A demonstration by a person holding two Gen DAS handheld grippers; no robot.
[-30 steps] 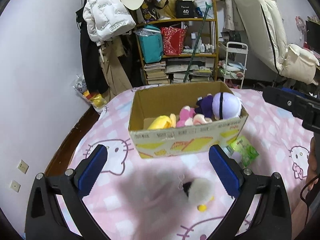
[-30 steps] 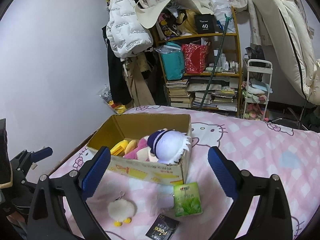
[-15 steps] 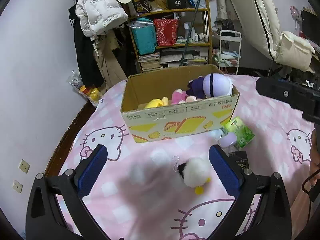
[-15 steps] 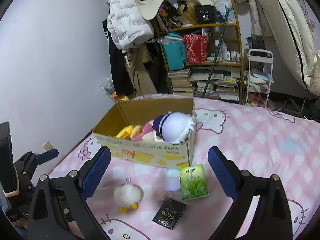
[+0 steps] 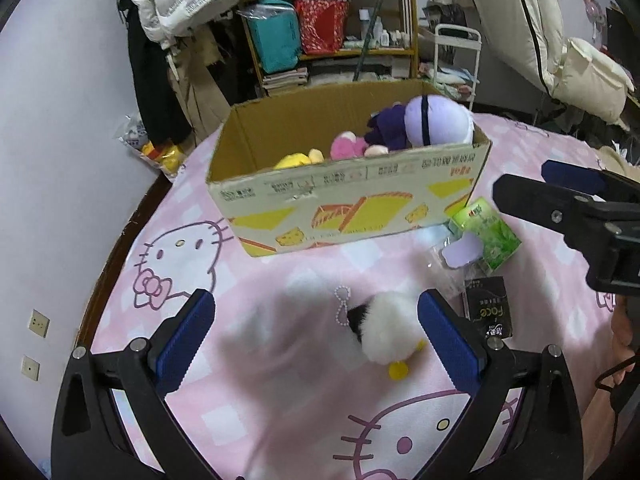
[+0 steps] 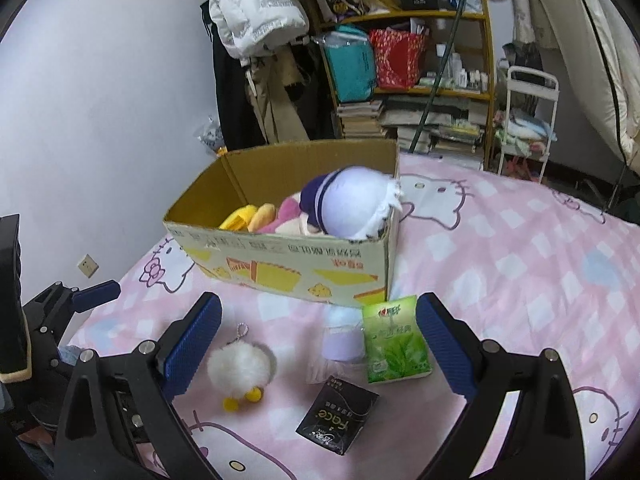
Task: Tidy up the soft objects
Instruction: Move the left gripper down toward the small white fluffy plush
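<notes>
A small white fluffy plush (image 5: pixel 386 332) with yellow feet, a dark patch and a beaded chain lies on a pink checked bed cover (image 6: pixel 520 264) printed with cartoon cat faces. In the left wrist view it sits between the blue-padded fingers of the left tool (image 5: pixel 314 334), nearer the right finger; the jaws are spread wide and hold nothing. The right tool (image 6: pixel 318 344) is also spread wide and empty, hovering above the loose items; in its view the plush lies just beside its left finger.

Farther back stands an open cardboard box (image 6: pixel 288 268) with yellow cheese-like drawings and a line of printed Chinese characters too small to read. Inside are a large lilac and purple round plush (image 6: pixel 352 208), a pink plush (image 5: pixel 348 146) and a yellow plush (image 5: pixel 294 160).

Near the box's right corner lie a green tissue pack (image 6: pixel 396 346) with a tea-leaf picture, a lilac object in clear wrap (image 6: pixel 340 344) touching it, and a black packet (image 6: pixel 338 420) reading "Face".

Beyond the bed, a wooden shelf (image 6: pixel 416 92) holds books, a teal bag, a red bag and a black box marked "40". A white puffer jacket (image 6: pixel 256 12) hangs to its left.
</notes>
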